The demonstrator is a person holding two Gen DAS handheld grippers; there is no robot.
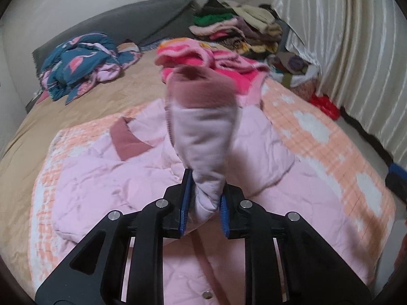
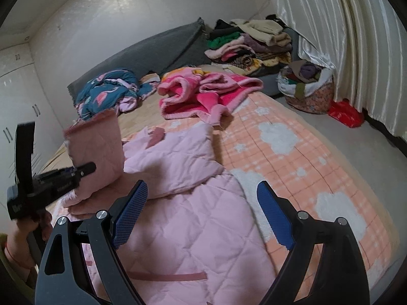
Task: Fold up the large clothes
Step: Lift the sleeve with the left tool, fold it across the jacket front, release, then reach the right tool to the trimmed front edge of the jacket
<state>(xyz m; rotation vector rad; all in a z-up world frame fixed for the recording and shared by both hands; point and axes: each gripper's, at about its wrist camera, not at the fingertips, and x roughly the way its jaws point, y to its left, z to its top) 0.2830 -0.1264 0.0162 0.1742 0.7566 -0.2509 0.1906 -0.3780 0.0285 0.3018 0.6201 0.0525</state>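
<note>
On the bed [image 2: 318, 152], over an orange checked blanket [image 1: 318, 137] with white cloud shapes, lies a quilted pink jacket [image 2: 193, 228], spread out in front of both tools. The left gripper [image 1: 202, 198] pinches the jacket's sleeve [image 1: 201, 139] between its 2 blue pads [image 1: 185, 198], lifting it clear of the jacket body; the darker pink cuff end points away from the camera and looks blurred. In the right wrist view the same sleeve [image 2: 99, 152] stands up at the left, with a hand [image 2: 28, 231] gripping the left tool's handle below it. The right gripper [image 2: 202, 213] hangs over the jacket body with its fingers [image 2: 129, 213] spread wide and nothing between them. Farther up the bed sit a bright pink fleece garment [image 2: 203, 94] and a crumpled blue flamingo-print quilt [image 2: 106, 89]. A stack of folded clothes [image 2: 251, 43] sits by the grey headboard [image 2: 157, 48]. A full laundry bag [image 2: 305, 86] stands on the floor beside the cream curtains [image 2: 343, 38].
</note>
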